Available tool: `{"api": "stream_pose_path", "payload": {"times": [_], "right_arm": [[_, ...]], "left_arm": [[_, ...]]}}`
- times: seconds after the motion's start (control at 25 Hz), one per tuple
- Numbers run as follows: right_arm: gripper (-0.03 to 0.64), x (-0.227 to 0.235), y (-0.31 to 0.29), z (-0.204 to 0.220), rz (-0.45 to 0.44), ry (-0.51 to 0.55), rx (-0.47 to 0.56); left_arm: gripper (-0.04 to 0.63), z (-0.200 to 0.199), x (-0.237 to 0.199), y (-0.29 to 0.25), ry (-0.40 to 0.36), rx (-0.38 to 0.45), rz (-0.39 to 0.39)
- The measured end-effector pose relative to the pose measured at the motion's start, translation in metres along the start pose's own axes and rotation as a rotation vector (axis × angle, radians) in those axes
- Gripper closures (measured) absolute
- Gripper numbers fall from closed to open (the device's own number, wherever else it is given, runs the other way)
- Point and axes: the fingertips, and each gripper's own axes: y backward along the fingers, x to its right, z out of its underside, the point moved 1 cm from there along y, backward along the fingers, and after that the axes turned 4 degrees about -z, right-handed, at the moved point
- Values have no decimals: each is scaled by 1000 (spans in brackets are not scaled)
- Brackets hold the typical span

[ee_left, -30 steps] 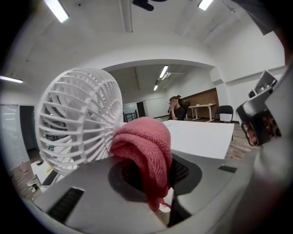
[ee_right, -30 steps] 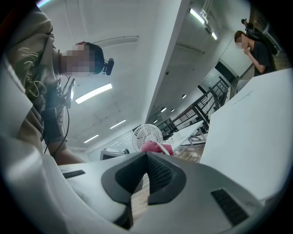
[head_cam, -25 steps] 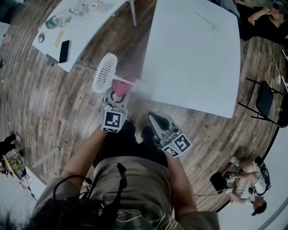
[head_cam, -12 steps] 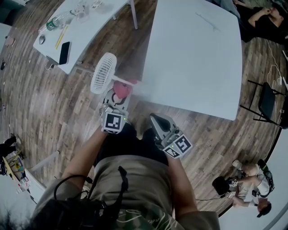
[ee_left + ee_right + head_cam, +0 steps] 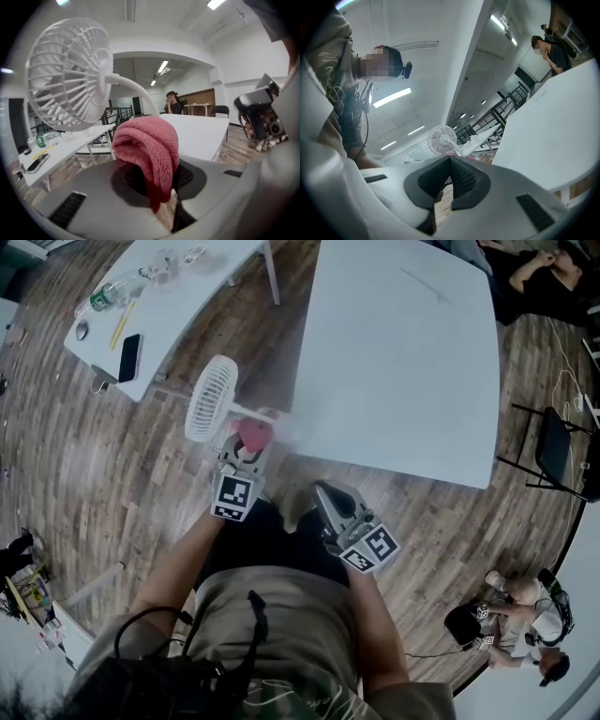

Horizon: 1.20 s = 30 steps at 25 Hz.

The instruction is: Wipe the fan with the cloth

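Fan [image 5: 211, 397] facing left, cloth [image 5: 146, 140] pinched in left claw [image 5: 246, 450]

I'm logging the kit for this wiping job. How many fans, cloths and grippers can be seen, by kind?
fan, white: 1
cloth, pink: 1
grippers: 2 (left gripper shut on the cloth, right gripper shut and empty)
Total: 4
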Motion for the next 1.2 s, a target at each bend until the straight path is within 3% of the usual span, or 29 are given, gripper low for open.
{"api": "stream_pose_path", "payload": {"times": [0.2,0.4,0.64,0.88,1.04,1.2], "right_arm": [[615,-11,-1,-14,19,-46,14],[615,-30,-5,-33,16,-69,8],[615,-35,-15,-50,-16,-41,-26],[615,-33,-16,-57,-21,-29,-20],[615,-28,-10,-52,-9,-32,-17],[615,-25,-2,-46,4,-39,-21]], "left_arm": [[495,-15,-31,14,207,-5,-83],[495,-30,-30,27,250,3,-59],[495,-55,-37,27,342,47,-94],[495,-57,-35,26,316,42,-117],[497,-67,-27,27,176,65,-89],[497,-70,-19,27,97,82,-43]]}}
